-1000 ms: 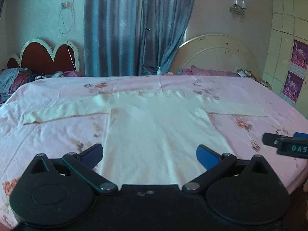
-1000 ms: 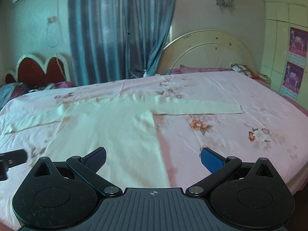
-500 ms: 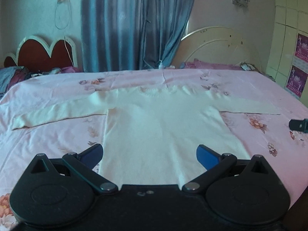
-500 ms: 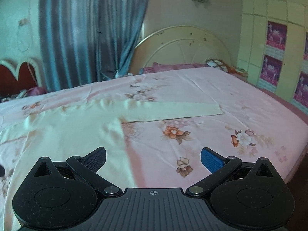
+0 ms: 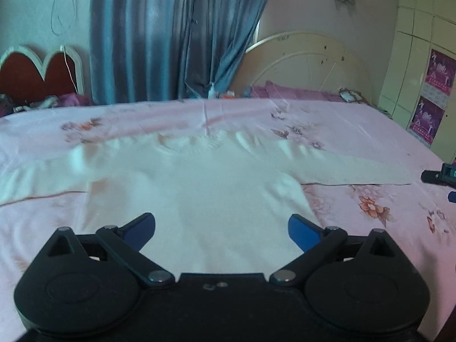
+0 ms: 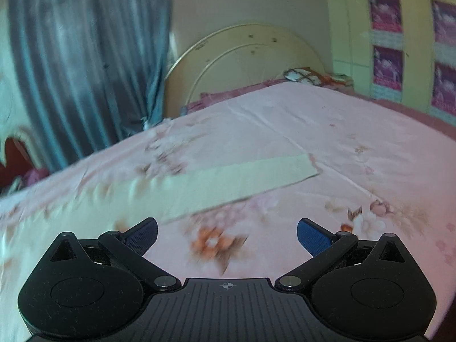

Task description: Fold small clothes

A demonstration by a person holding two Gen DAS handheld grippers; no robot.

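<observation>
1. A cream long-sleeved knitted sweater [image 5: 193, 182] lies flat and face-up on the bed with the pink flower-print sheet [image 5: 370, 131]; every place below is given from this sweater.
2. Its one sleeve [image 5: 37, 179] stretches out to the left across the sheet, past the edge of the left wrist view.
3. The left gripper [image 5: 221, 229] hovers over the sweater's near, lower body, its jaws spread wide and holding nothing; whether the blue pads [image 5: 141, 228] touch the knit cannot be told.
4. Beyond the sweater's neckline, at the far side of the bed, blue-grey curtains [image 5: 171, 37] hang, with a red scalloped headboard [image 5: 34, 71] to their left and a cream round-topped headboard [image 5: 307, 65] to their right.
5. The other sleeve [image 5: 356, 168] reaches out to the right, lying flat, its cuff end near the bed's right side.
6. In the right wrist view that same sleeve [image 6: 233, 185] runs slanted across the sheet, blurred.
7. The right gripper [image 6: 227, 235] is on the near side of this sleeve, over bare flowered sheet and apart from the knit, jaws wide apart and empty.
8. A small part of the right gripper shows at the right edge of the left wrist view, just past the cuff.
9. Far right of the sweater stands a pale green panelled wall with purple posters [image 6: 384, 11].
</observation>
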